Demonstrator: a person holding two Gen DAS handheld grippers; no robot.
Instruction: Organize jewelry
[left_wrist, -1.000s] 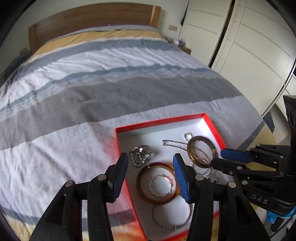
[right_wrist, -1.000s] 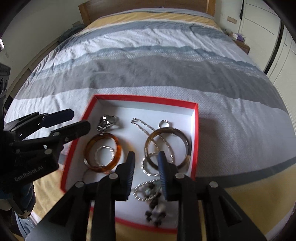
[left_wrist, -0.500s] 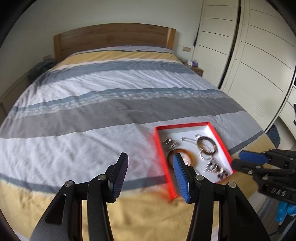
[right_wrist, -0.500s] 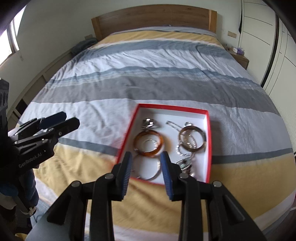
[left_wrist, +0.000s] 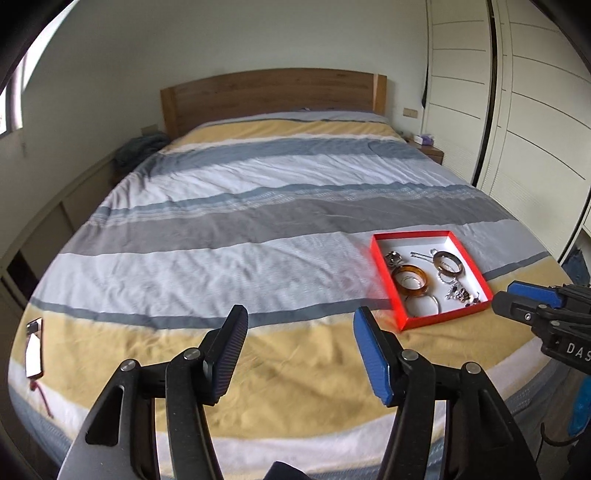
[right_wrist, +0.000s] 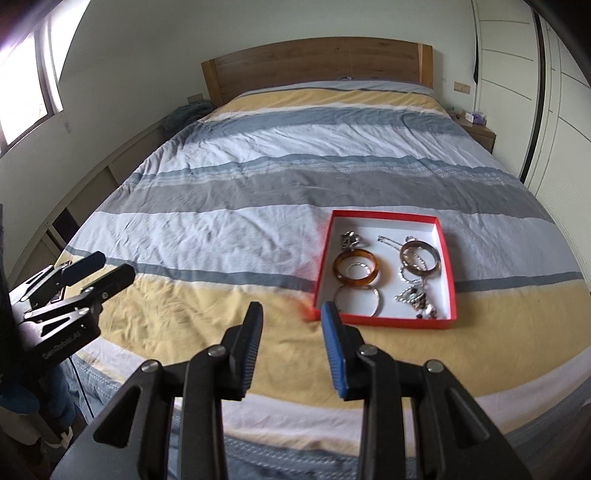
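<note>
I find both the left gripper (left_wrist: 299, 341) and right gripper (right_wrist: 291, 334) empty, jaws apart and lately widening, held back from the red tray (right_wrist: 448, 266) of jewelry (right_wrist: 356, 272) on the bed (right_wrist: 221, 229); sorting appears done or paused, so any next move calls for a fresh approach.

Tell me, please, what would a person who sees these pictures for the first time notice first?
The eye goes first to the red box, bright against the striped bedcover, near the foot of the bed. Inside it lie an amber bangle on the left and a darker bangle on the right, with silver pieces around them. Both the left gripper and the right gripper stand open and empty in front of the box.
</note>
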